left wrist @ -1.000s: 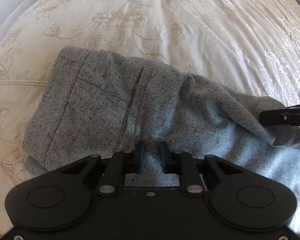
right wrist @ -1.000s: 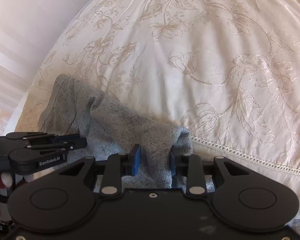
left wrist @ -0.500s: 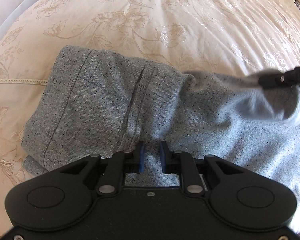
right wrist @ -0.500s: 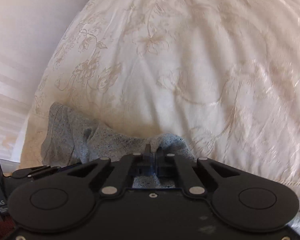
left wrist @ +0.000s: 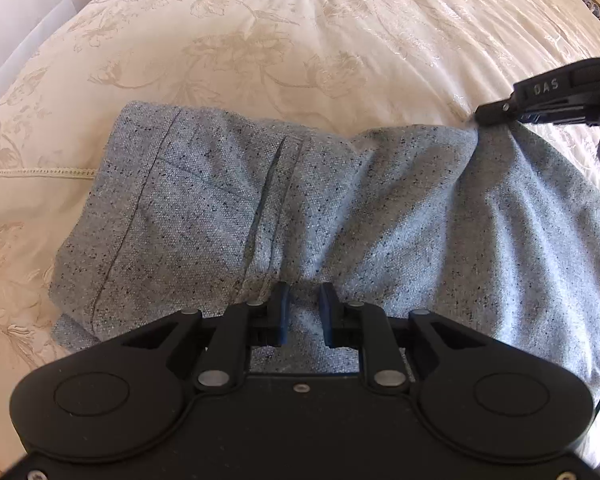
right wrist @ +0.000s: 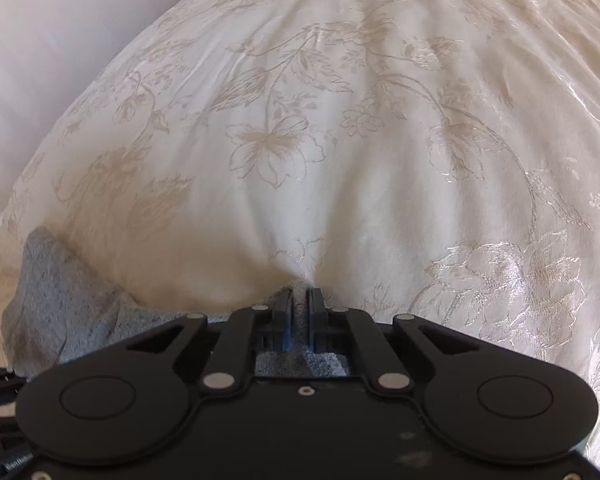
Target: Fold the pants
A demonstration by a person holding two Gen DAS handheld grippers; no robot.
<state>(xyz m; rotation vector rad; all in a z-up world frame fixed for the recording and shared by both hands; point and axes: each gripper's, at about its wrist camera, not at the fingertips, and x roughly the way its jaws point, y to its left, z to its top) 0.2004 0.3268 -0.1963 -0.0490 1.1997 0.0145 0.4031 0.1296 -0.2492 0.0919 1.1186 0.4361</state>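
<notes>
The grey speckled pants (left wrist: 300,208) lie bunched on the cream floral bedspread (left wrist: 284,40). My left gripper (left wrist: 303,300) rests on the near edge of the pants, its jaws a small way apart with cloth between them; whether it grips is unclear. My right gripper (right wrist: 299,300) is shut on a pinch of the pants (right wrist: 64,304) and holds it up off the bed. In the left wrist view the right gripper (left wrist: 480,114) shows at the right, lifting the cloth's far right edge.
The bedspread (right wrist: 340,140) fills the right wrist view. A white wall (left wrist: 16,20) runs along the bed's left side. A lace seam (left wrist: 40,172) crosses the bedspread left of the pants.
My right gripper closed on the pants edge and lifted it up and away across the bed. My left gripper stayed put on the near edge.
</notes>
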